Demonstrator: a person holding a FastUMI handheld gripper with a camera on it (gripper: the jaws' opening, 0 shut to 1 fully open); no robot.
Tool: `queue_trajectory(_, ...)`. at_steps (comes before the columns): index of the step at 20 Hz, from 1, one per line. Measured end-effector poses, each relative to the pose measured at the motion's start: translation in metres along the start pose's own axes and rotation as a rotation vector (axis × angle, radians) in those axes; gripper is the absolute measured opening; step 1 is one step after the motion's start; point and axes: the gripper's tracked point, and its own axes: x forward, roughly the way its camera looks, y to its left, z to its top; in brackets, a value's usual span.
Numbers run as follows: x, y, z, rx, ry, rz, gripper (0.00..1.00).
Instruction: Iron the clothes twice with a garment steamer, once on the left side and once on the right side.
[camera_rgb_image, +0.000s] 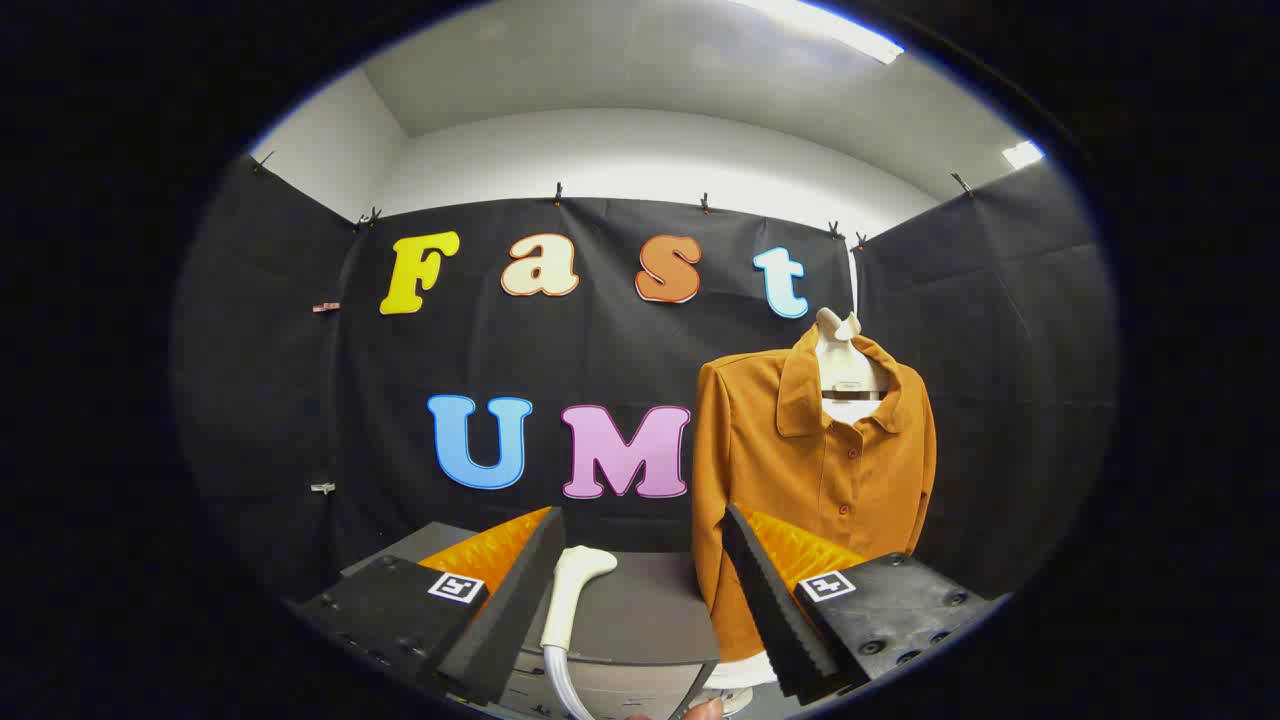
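Steamer head (578, 580) on grey cabinet (650, 610), between spread claw (640, 600) fingers; orange shirt (810, 470) hanging beyond

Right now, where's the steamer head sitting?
In the gripper view the steamer head lies on the grey table, between the open gripper fingers, nearer the left one, with the orange shirt hanging beyond the right finger.

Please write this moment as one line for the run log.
gripper: open, holding nothing | steamer: between fingers, on grey stand | shirt: hanging beyond right finger | ironing: not started
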Motion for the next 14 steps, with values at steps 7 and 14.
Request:
queue_trajectory(7,-0.0028,0.0016,0.0056,-0.029,-0.014,0.001,0.98)
queue_trajectory(14,-0.0036,-0.0015,0.0103,-0.025,-0.016,-0.01,0.98)
